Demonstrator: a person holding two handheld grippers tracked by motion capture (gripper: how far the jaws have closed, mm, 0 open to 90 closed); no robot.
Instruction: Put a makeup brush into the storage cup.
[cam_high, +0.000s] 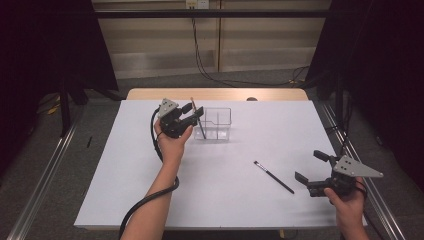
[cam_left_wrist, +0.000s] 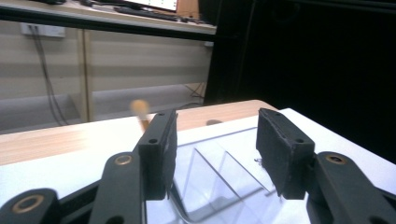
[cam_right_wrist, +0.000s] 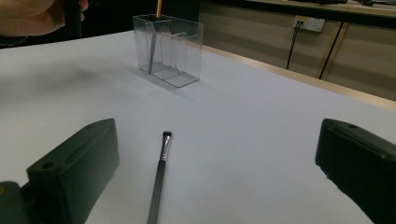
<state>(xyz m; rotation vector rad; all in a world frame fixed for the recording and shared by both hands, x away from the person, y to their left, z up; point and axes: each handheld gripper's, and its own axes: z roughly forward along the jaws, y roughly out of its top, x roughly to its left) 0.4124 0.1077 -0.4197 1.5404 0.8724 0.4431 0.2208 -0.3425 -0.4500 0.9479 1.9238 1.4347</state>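
Slim wood-tipped brush (cam_high: 198, 119) tilted in clear holder (cam_high: 220, 122)

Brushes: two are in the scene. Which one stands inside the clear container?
The wooden-handled brush, leaning in the clear container by the left gripper. The black brush lies flat on the table.

**Our two hands, well apart**

We reach our left forearm (cam_high: 155, 200) up from the bottom edge of the high view, wrist bent back, and hold the left gripper (cam_high: 192, 116) raised at the far left part of the table, its grey plate uppermost. Its jaws stand parted with nothing pressed between the pads. Our right hand (cam_high: 345, 200) rests low at the near right, gripping the right gripper (cam_high: 311, 165), which points left across the table. Its jaws gape wide and hold nothing. Cable trails along our left arm.
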